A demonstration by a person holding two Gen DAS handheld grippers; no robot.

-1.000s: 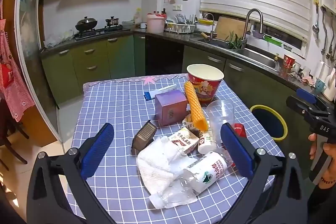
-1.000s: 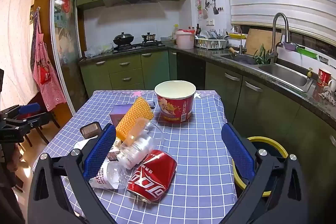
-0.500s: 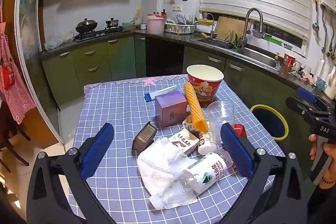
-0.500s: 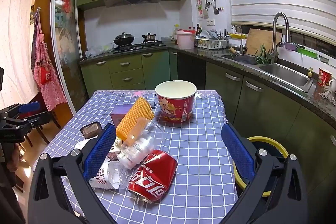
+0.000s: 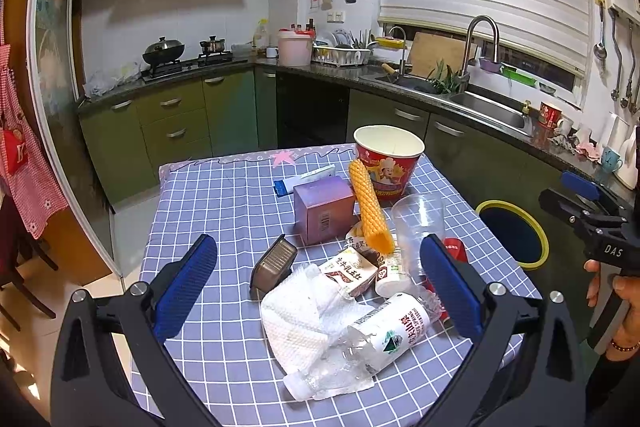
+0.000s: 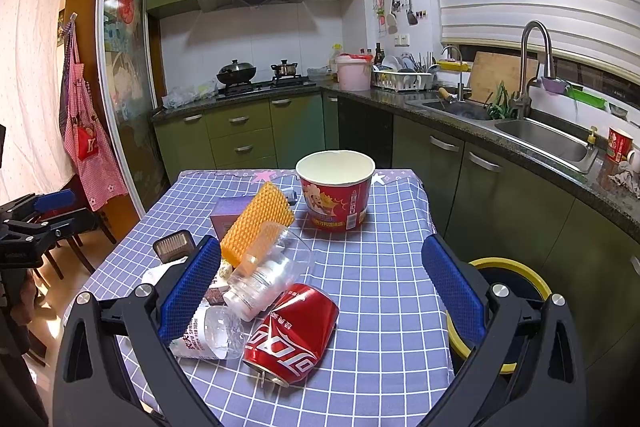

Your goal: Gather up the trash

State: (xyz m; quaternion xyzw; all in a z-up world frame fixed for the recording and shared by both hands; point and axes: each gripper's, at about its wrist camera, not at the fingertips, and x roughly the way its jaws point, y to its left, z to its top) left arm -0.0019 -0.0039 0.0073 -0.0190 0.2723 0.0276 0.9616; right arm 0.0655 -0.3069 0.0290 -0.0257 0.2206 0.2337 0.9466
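Observation:
A pile of trash lies on the blue checked tablecloth (image 5: 224,203): a crushed clear bottle (image 5: 360,343), white paper towel (image 5: 296,315), small milk carton (image 5: 352,271), orange foam sleeve (image 5: 370,211), clear plastic cup (image 5: 418,223), purple box (image 5: 324,209) and a red noodle bucket (image 5: 386,163). My left gripper (image 5: 318,287) is open above the pile's near side. My right gripper (image 6: 320,291) is open over a crushed red cola can (image 6: 294,335), with the bucket (image 6: 335,189) farther off. A yellow-rimmed bin (image 6: 508,275) stands on the floor right of the table.
A dark ribbed container (image 5: 274,261) lies left of the pile. Green cabinets, a stove and a sink (image 6: 544,141) run along the back and right walls. The bin also shows in the left wrist view (image 5: 510,233), beside the hand-held right gripper (image 5: 592,223).

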